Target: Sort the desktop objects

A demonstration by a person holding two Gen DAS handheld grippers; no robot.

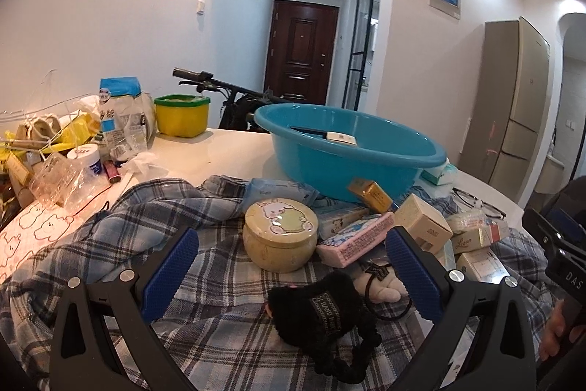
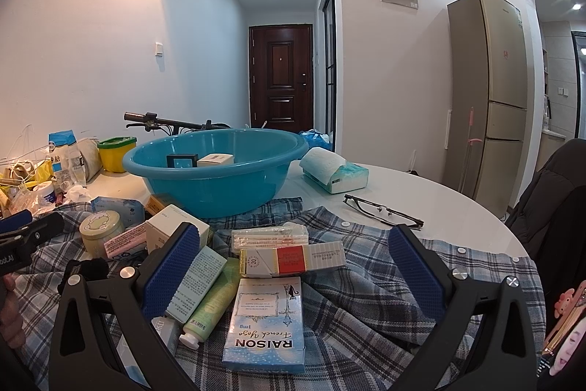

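A blue basin (image 1: 351,156) stands on the white table and holds small boxes; it also shows in the right wrist view (image 2: 216,171). My left gripper (image 1: 291,244) is open and empty, over a plaid shirt (image 1: 146,229), with a round bunny tin (image 1: 280,231) and a pink box (image 1: 357,239) between its fingers and a black hair band (image 1: 322,314) just below. My right gripper (image 2: 293,244) is open and empty above a blue RAISON box (image 2: 265,321), a red and white carton (image 2: 291,259), a green tube (image 2: 212,303) and a pale box (image 2: 196,281).
Clutter of bags, jars and a yellow tub (image 1: 182,114) fills the table's left. A tissue pack (image 2: 335,173) and glasses (image 2: 382,209) lie right of the basin. Cream boxes (image 1: 423,224) pile by my left gripper's right finger. A fridge (image 2: 490,98) stands behind.
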